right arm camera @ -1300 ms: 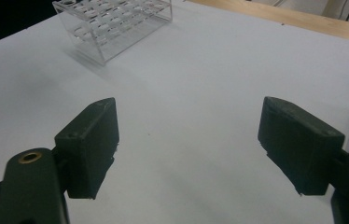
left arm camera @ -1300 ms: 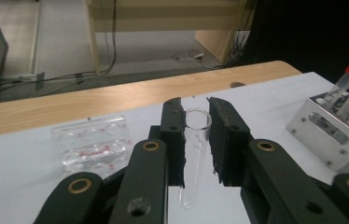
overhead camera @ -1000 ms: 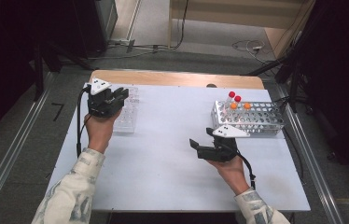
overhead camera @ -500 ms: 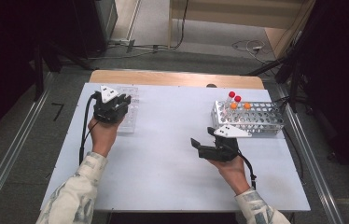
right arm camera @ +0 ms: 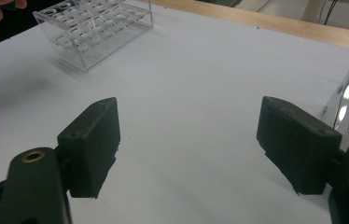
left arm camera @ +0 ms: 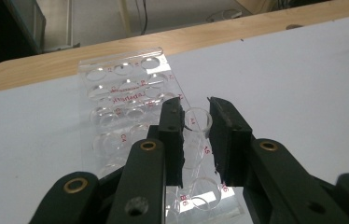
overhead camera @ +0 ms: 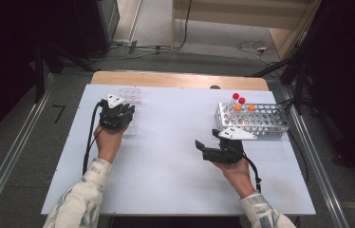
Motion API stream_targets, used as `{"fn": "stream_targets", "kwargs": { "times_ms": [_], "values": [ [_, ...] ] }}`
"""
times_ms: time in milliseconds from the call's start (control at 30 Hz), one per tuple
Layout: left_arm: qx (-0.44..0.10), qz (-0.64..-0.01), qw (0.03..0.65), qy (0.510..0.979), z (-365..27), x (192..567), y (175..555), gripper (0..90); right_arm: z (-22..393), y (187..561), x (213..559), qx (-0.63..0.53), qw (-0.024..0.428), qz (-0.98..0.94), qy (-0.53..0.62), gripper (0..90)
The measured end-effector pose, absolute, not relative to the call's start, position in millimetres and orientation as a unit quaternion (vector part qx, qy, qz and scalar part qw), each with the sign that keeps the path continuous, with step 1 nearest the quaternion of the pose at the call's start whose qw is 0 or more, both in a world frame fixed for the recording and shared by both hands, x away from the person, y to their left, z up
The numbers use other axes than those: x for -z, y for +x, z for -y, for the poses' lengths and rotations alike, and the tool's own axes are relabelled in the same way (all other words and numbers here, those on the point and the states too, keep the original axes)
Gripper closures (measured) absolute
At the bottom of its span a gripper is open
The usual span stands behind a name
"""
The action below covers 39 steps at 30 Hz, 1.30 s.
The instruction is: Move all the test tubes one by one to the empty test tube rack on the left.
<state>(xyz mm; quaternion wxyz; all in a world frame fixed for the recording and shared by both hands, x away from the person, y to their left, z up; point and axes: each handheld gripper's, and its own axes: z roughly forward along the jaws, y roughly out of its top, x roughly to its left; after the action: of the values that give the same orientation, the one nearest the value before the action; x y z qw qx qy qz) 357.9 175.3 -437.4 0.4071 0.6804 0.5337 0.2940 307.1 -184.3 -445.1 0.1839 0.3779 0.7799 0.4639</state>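
Observation:
A clear plastic tube rack (overhead camera: 132, 95) with empty round wells lies at the table's left. My left gripper (overhead camera: 117, 118) hangs low over its near end, pointing down and forward. In the left gripper view its pads (left arm camera: 196, 105) stand almost together above the clear rack (left arm camera: 116, 93); they have just eased apart a little, and the narrow gap holds nothing. My right gripper (overhead camera: 203, 149) rests mid-table, pointing left, jaws wide apart. The right gripper view shows its jaws (right arm camera: 186, 135) open over bare white table, with the clear rack (right arm camera: 93, 28) far off.
A perforated metal rack (overhead camera: 261, 121) stands at the right rear, just behind my right hand, holding two red-capped tubes (overhead camera: 238, 98) and two orange-capped ones (overhead camera: 244, 108). The white table top (overhead camera: 166, 156) lies between my hands. A wooden strip (overhead camera: 175, 80) runs along the far edge.
My left hand has sunk and come nearer over the clear rack, stopping low above its near end. The right hand has not moved.

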Motion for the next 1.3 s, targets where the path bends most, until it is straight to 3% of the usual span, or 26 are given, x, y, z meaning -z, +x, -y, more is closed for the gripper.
{"fn": "stream_targets", "kwargs": {
  "times_ms": [167,200,233,300,433,733,1300],
  "values": [
    [-0.297,-0.539,0.418,0.669,-177.6,433.0,355.5,56.5,185.3,307.7,445.4,-0.463,0.187,-0.779,0.379,19.7],
    [-0.301,-0.545,0.42,0.66,-178.5,430.7,354.2,42.8,186.2,308.0,445.0,-0.465,0.187,-0.777,0.381,19.7],
    [-0.299,-0.55,0.427,0.653,-180.3,428.3,352.5,42.8,186.2,308.0,445.0,-0.465,0.187,-0.777,0.381,19.7],
    [-0.296,-0.559,0.439,0.638,-182.8,424.0,348.5,32.1,188.4,308.5,444.8,-0.465,0.193,-0.774,0.384,19.7],
    [-0.278,-0.56,0.468,0.624,-186.2,421.3,336.2,24.5,192.7,310.1,445.9,-0.462,0.202,-0.77,0.391,19.7],
    [-0.254,-0.562,0.482,0.621,-195.0,431.6,312.1,16.7,212.2,316.1,443.2,-0.463,0.219,-0.75,0.418,19.7],
    [-0.277,-0.543,0.495,0.619,-191.8,420.3,291.5,16.2,236.1,333.7,444.3,-0.456,0.256,-0.719,0.457,24.5]
  ]
}}
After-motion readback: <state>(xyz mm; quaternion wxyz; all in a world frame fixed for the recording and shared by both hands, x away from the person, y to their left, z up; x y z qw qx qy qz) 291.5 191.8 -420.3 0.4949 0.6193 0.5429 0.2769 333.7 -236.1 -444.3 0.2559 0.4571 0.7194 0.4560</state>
